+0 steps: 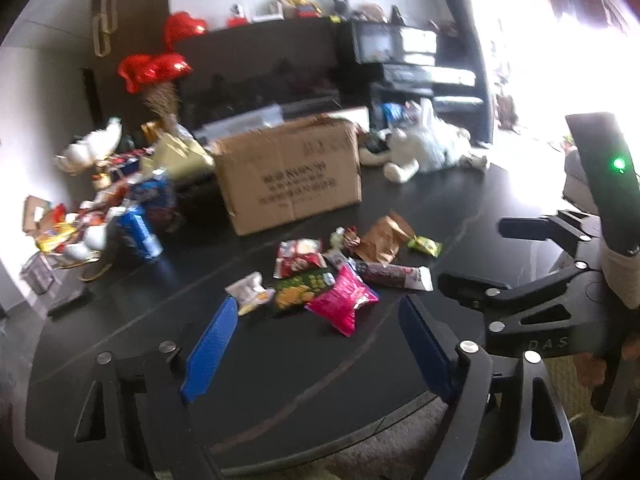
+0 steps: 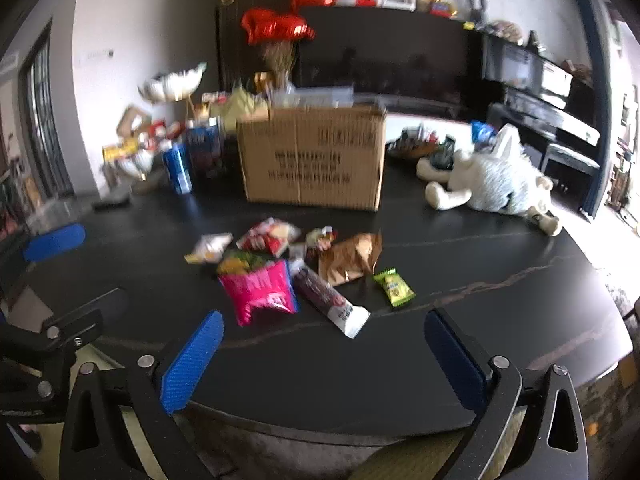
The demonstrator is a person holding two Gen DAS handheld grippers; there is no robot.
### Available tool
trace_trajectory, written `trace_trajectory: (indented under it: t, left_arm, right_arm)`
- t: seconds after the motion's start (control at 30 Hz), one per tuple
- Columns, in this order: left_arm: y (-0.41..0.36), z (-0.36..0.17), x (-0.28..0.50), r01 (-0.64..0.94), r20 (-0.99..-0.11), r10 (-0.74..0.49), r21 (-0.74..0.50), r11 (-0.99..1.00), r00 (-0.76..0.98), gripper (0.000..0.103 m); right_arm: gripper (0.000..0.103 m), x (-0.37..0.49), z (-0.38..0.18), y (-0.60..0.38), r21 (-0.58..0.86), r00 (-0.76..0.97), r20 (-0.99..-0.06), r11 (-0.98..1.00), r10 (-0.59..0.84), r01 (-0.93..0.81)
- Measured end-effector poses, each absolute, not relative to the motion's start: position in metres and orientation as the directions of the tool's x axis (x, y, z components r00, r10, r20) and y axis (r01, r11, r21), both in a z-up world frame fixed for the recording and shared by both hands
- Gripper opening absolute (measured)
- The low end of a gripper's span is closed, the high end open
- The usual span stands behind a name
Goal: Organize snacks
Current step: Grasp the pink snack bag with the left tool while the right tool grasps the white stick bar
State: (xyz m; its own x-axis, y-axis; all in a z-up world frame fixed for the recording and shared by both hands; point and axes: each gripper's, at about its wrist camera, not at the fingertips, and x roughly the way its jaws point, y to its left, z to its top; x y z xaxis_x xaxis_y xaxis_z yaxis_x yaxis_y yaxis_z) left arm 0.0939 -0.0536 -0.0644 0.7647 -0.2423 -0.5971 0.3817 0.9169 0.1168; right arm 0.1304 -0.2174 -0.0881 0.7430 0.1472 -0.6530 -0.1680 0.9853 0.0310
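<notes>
Several snack packets lie in a loose pile on the black table [image 1: 280,380]: a pink bag [image 1: 341,297] [image 2: 260,290], a green bag [image 1: 298,290], a red and white bag [image 1: 298,258] [image 2: 267,237], a brown pouch [image 1: 382,238] [image 2: 352,258], a long dark bar [image 1: 394,274] [image 2: 329,298], a small lime packet [image 1: 425,246] [image 2: 394,287] and a white packet [image 1: 250,293] [image 2: 210,247]. An open cardboard box [image 1: 290,174] [image 2: 314,156] stands behind them. My left gripper [image 1: 318,322] is open and empty just short of the pile. My right gripper [image 2: 326,340] is open and empty near the table's front edge.
A white plush toy [image 1: 424,148] [image 2: 496,180] lies at the right of the box. Blue cans and cartons [image 1: 138,230] [image 2: 178,168] and more snacks crowd the left back of the table. The right gripper shows in the left wrist view [image 1: 480,258].
</notes>
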Motion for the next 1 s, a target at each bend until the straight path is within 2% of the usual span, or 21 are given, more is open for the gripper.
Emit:
trace_trajectory:
  t: [0.1,0.17,0.57,0.83,1.0]
  left_arm:
    - [-0.06,-0.077,0.116,0.416,-0.658,-0.261,0.088,0.905,0.706,0.077]
    - [-0.064,-0.087,0.13,0.438,-0.695,-0.276,0.063,0.897,0.664,0.072]
    - [-0.081,-0.128,0.185,0.574,-0.819,-0.326,0.006,0.819,0.473,0.068]
    - [-0.092,-0.145,0.206,0.617,-0.858,-0.309,0.012,0.787,0.411,0.067]
    - [-0.092,-0.153,0.215,0.618,-0.872,-0.316,-0.019,0.786,0.375,0.057]
  right_arm:
    - [0.094,0.151,-0.101,-0.218,0.021,0.702,-0.695,0.98,0.156,-0.197]
    - [0.087,0.164,-0.107,-0.217,0.015,0.676,-0.719,0.976,0.161,-0.217]
    - [0.067,0.217,-0.14,-0.209,0.014,0.511,-0.831,0.927,0.219,-0.375]
    - [0.065,0.237,-0.15,-0.208,0.043,0.453,-0.856,0.907,0.249,-0.418]
    - [0.061,0.248,-0.159,-0.206,0.059,0.426,-0.865,0.898,0.263,-0.435]
